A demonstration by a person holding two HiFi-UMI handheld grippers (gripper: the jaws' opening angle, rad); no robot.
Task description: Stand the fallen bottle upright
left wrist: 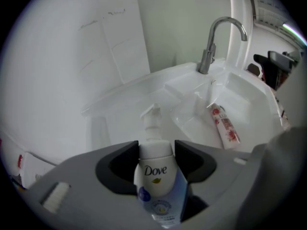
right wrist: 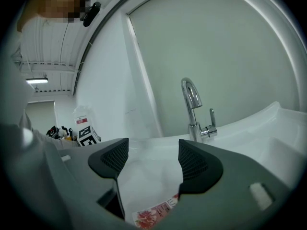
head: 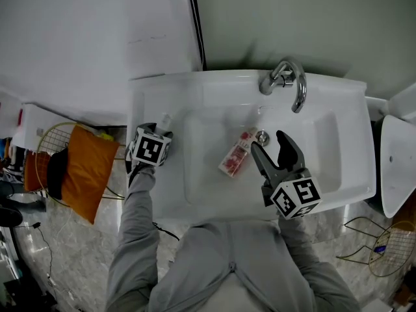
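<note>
left gripper (left wrist: 157, 151) clamps the dove bottle (left wrist: 154, 178) at the sink ledge (head: 146, 103), right gripper (right wrist: 152, 157) gapes empty near 1 tube (head: 235, 156) lying in the basin (head: 208, 182); we advise seating the bottle's base flat before release.

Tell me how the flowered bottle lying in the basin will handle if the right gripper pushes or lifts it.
The flowered bottle lies on its side on the glossy basin, so a nudge would probably slide or roll it. It looks slim and small, so it is likely light. Its smooth skin may slip in the open right gripper.
</note>
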